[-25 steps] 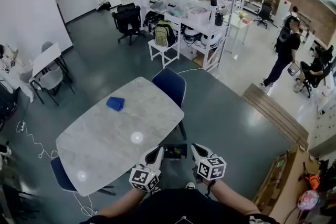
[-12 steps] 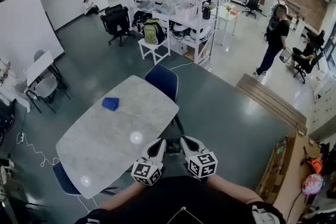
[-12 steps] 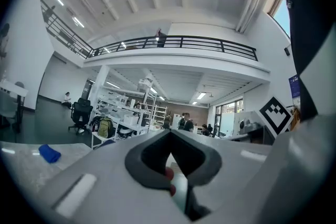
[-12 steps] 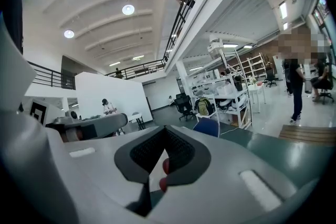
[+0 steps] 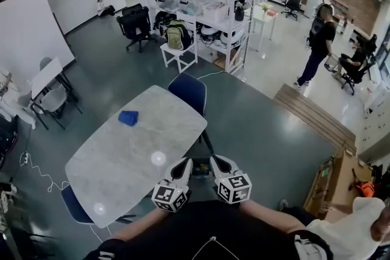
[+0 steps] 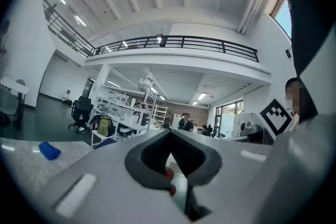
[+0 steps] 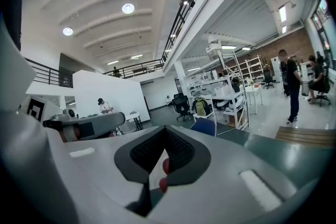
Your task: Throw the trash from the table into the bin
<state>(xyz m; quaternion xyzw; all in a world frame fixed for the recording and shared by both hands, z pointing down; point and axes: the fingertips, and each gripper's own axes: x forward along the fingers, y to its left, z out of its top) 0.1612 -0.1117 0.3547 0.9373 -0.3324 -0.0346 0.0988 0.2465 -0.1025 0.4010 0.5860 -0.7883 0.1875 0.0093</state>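
The left gripper [image 5: 181,166] and right gripper [image 5: 219,164] sit side by side close to the person's body, off the table's [image 5: 116,173] near right edge. Both have their jaws pressed together on nothing. Just beyond them, low down, shows a dark container [image 5: 200,170], probably the bin. The blue crumpled trash [image 5: 128,118] lies near the table's far left edge, ahead and left of both; the left gripper is nearer. It shows no clear long axis.
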